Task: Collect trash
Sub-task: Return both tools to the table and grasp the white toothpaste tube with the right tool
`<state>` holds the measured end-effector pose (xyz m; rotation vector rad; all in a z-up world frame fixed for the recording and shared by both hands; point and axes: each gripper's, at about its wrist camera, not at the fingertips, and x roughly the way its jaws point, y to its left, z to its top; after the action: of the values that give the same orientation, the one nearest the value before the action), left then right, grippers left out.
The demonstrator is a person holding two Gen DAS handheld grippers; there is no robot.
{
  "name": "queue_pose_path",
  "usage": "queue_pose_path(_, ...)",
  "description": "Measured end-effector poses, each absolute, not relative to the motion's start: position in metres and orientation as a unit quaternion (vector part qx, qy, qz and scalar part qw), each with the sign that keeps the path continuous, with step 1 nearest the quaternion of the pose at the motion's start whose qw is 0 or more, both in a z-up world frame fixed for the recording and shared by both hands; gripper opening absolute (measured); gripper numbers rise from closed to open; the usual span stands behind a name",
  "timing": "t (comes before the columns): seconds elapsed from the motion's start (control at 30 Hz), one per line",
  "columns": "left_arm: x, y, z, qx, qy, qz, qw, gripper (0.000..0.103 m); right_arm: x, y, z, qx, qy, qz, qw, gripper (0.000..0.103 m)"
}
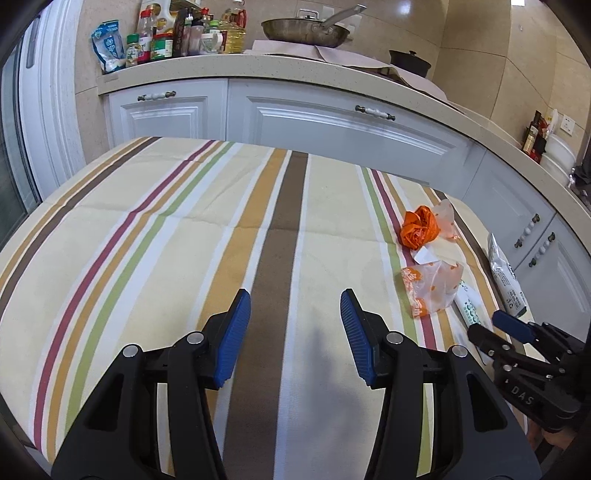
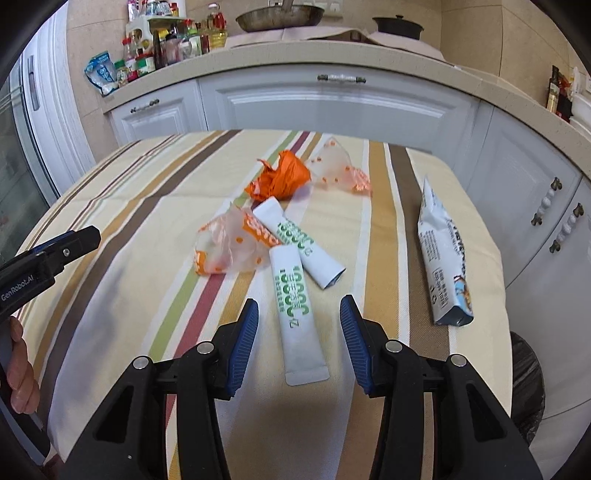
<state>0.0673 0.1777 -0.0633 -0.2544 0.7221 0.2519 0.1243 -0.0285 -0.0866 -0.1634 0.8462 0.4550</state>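
Green print reading "1000" runs along the near white sachet, which lies lengthwise on the striped tablecloth between the wide-spread blue pads of the right gripper; nothing is held in it. A second white sachet with the same green print lies just beyond the near sachet, angled and touching its far end. To the left of the near sachet sits a crumpled clear wrapper with orange dots and orange lettering that cannot be read. Beyond the near sachet lie a crumpled orange bag and another clear dotted wrapper. Well to its right rests a white-and-blue pouch with small print too fine to read. The left gripper hovers over bare cloth, spread wide and empty; its side reads "GenRobot.AI" in the right wrist view. On the counter behind stand jars and bottles, labels illegible, and a pan.
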Motion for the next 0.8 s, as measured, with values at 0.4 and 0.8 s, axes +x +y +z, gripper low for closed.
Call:
queue_pose_path(0.4, 0.077, 0.157, -0.068, -0.116, 0.363, 0.091, 0.92, 0.053, 0.119, -0.022, -0.09, -0.087, 0.418, 0.24, 0.872, 0.021)
queue_pose_path(0.8, 0.095, 0.115, -0.062, -0.086, 0.359, 0.055, 0.928, 0.061, 0.105, -0.051, -0.055, -0.075, 0.335, 0.221, 0.913, 0.021)
